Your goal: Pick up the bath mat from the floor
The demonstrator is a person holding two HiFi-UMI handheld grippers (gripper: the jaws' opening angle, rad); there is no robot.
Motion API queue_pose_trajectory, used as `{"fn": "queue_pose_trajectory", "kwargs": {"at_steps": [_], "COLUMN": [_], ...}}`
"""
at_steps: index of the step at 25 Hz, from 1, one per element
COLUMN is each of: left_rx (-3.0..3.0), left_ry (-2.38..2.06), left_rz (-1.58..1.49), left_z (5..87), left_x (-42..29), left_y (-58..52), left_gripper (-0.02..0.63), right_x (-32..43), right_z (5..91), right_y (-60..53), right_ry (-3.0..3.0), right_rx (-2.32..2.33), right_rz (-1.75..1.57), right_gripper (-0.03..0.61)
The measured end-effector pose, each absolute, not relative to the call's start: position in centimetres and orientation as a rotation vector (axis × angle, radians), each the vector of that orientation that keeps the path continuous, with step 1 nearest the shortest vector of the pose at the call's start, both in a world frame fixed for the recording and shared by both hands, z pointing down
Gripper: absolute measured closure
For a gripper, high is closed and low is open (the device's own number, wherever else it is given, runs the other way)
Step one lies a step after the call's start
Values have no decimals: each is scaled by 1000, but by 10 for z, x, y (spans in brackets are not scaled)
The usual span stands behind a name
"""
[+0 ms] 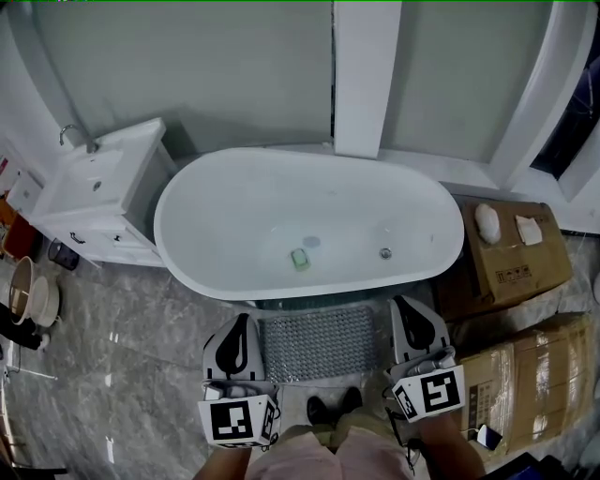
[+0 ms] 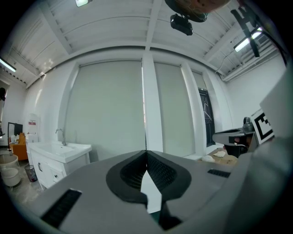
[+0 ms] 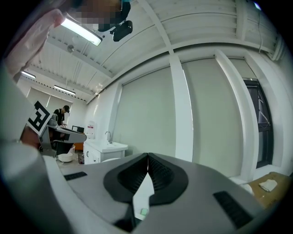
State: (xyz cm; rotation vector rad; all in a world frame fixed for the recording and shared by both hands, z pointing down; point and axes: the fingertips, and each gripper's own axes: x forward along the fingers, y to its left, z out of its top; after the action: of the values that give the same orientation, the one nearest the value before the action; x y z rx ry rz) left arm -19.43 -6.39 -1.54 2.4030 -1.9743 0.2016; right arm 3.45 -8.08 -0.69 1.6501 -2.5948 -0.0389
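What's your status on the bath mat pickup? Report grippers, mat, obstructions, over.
Left gripper and right gripper: shut, empty. Bath mat flat on floor before bathtub, ungrasped. Nothing on mat; shoes at its near edge.

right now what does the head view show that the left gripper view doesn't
Only the head view: the bath mat lying flat on the floor in front of the bathtub, and the person's shoes just behind it.
Only the left gripper view: the ceiling with a light, and a close look at the left tongs, jaws shut with nothing between them.
Both: the white sink cabinet, the cardboard box and the right tongs.
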Motion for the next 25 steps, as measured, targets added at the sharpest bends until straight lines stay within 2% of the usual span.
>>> {"fn": "queue_pose_trajectory", "kwargs": {"at_steps": [11,25], "left_rx": [2363,2295], "left_ry": [-1971,-1920], "left_rz": [240,368], "left_z": [-7,55], "left_x": [-176,-161], "left_y": [-73,-72], "left_gripper": [589,589], "right_x": [42,63], "right_z": [-9,45], "right_y": [-91,-95], "right_ry": [-2631,-2598], "right_rx": [1588,1551], "right_rz": [-15,113], "right_gripper": [563,563]}}
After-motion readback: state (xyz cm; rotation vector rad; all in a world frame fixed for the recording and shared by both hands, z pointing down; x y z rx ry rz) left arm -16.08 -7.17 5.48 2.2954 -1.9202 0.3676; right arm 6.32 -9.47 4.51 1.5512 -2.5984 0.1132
